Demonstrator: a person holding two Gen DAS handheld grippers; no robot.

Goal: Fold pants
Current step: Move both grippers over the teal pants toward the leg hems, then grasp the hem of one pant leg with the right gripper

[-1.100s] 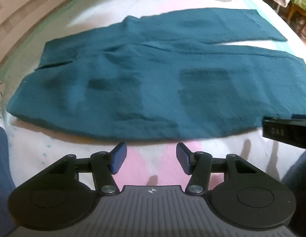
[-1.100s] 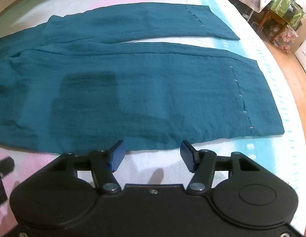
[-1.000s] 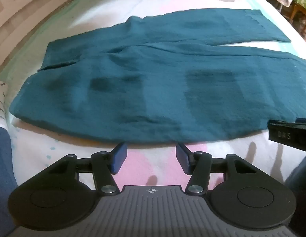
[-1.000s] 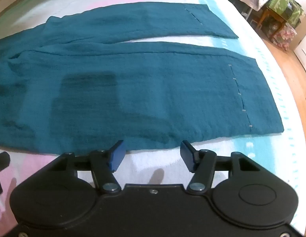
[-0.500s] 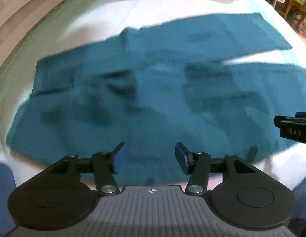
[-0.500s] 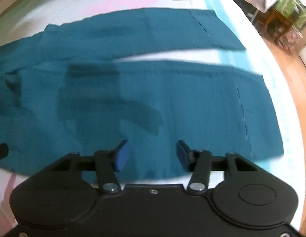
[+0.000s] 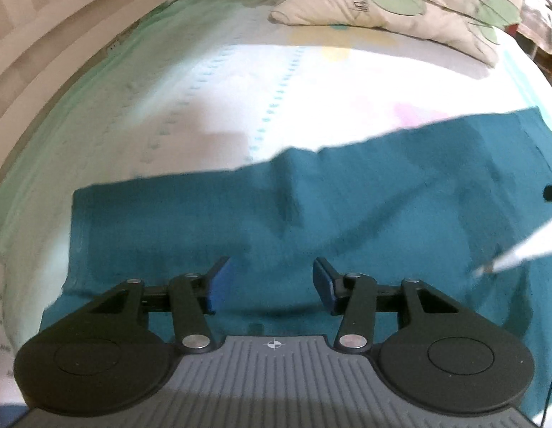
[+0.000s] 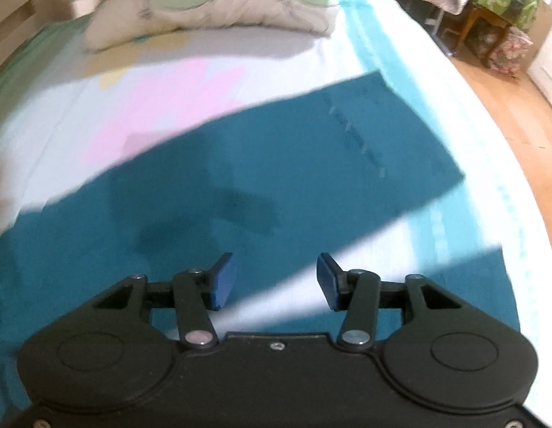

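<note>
Pants (image 7: 347, 214), teal and spread flat on a bed (image 7: 222, 100), fill the lower part of both views. Only the left view shows the waist end near the bed's left edge; only the right view shows the far leg's hem, a strip of sheet between the legs, and wood floor (image 8: 507, 114) beyond. Open sheet runs up to the pillows (image 8: 211, 10). Left hand-held gripper (image 7: 270, 281) and right hand-held gripper (image 8: 274, 278) hover released over the fabric, grasping nothing.
</note>
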